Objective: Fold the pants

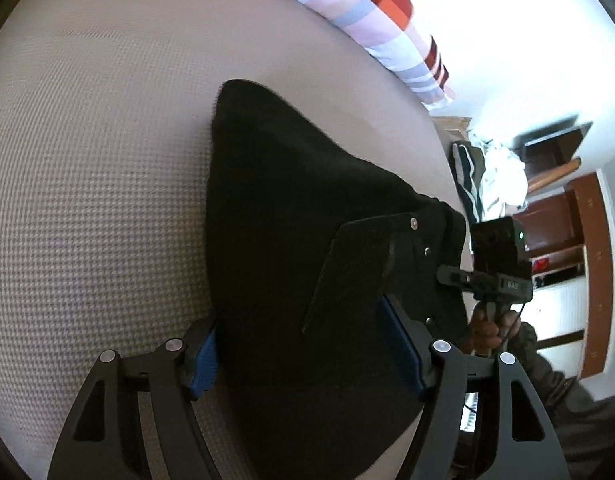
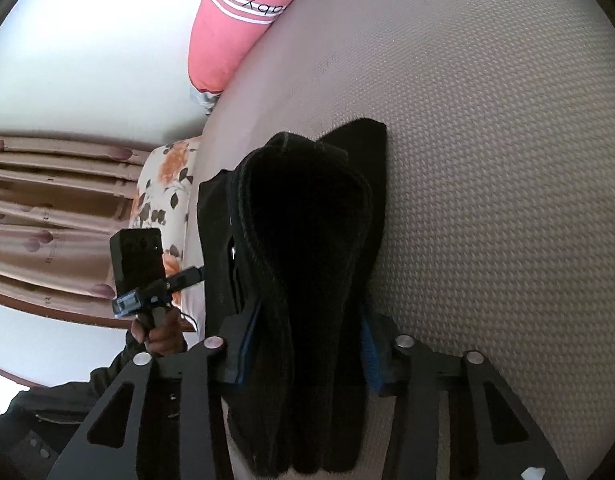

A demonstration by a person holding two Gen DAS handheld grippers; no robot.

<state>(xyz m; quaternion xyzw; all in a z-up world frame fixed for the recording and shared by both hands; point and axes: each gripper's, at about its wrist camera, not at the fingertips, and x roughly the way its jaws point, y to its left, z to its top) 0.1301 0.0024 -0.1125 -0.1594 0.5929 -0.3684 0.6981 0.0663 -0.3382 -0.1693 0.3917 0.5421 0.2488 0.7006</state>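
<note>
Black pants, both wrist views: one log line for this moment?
black fabric pants | left gripper: shut on pants | right gripper: shut on pants | over beige textured mattress

Home bedroom. Textured beige mattress [image 1: 107,160], striped pink pillow [image 2: 227,32], floral cushion [image 2: 163,188], patterned curtains [image 2: 47,208], heaped clothes [image 1: 487,172], wooden shelving [image 1: 555,220] along the wall.

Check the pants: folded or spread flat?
Folded, at least partly. The pants show stacked layers with a rounded doubled edge, bunched between both grippers, left and right, over the mattress. Fold count: cannot tell.
</note>
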